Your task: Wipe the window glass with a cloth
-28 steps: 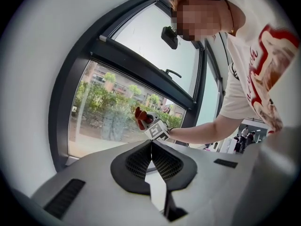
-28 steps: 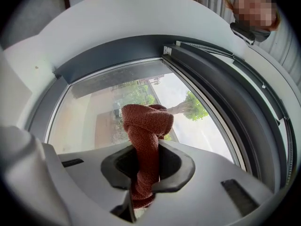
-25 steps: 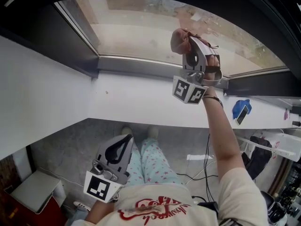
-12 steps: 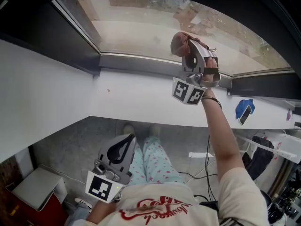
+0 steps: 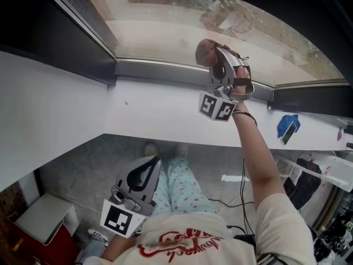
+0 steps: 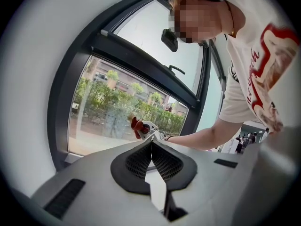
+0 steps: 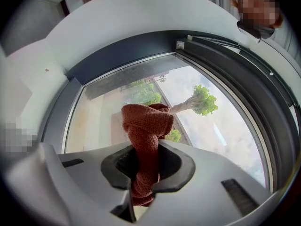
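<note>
Right gripper (image 7: pixel 146 161): jaws are clamping down on a rust-red knitted cloth (image 7: pixel 146 124), whose bunched end is standing out ahead of them, in front of the window glass (image 7: pixel 94 121) just above the grey lower frame (image 5: pixel 165 70). Left gripper (image 6: pixel 151 144): jaws are resting together, gripping nothing, and it is hanging low, well apart from the window.

Glass: we see the window glass (image 5: pixel 165 32) free left and right of the cloth (image 5: pixel 205 49).
Lower bound: we find the grey frame rail (image 5: pixel 160 70) just beneath the cloth.
Left bound: dark side frame (image 5: pixel 60 43).
</note>
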### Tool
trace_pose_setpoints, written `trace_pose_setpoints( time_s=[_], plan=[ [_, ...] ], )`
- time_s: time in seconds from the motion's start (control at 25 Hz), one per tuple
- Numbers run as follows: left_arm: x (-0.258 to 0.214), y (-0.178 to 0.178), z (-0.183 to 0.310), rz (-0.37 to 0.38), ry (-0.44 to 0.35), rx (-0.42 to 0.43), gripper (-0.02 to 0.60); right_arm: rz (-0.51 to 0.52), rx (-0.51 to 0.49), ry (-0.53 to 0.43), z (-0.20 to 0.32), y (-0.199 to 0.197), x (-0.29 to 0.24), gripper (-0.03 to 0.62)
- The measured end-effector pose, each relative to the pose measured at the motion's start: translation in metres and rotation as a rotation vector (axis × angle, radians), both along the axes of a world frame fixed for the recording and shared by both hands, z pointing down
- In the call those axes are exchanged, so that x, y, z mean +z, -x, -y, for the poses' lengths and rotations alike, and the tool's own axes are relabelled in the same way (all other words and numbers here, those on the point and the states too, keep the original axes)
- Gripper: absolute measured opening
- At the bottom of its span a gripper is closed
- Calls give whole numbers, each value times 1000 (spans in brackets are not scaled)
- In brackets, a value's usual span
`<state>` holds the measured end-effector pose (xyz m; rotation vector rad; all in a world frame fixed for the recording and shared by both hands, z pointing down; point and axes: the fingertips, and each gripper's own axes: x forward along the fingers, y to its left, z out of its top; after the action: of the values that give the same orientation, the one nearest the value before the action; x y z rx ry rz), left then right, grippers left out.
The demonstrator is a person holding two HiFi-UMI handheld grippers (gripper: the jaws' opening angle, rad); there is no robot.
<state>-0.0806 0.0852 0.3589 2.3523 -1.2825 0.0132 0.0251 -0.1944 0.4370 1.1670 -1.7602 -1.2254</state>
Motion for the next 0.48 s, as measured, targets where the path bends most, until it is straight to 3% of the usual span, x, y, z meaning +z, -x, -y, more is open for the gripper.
trace_pose_setpoints(
  time_s=[0.48],
  plan=[
    [2,-3,2,2,6,-14,21,-17,-16,44,0,5,32,61]
  ],
)
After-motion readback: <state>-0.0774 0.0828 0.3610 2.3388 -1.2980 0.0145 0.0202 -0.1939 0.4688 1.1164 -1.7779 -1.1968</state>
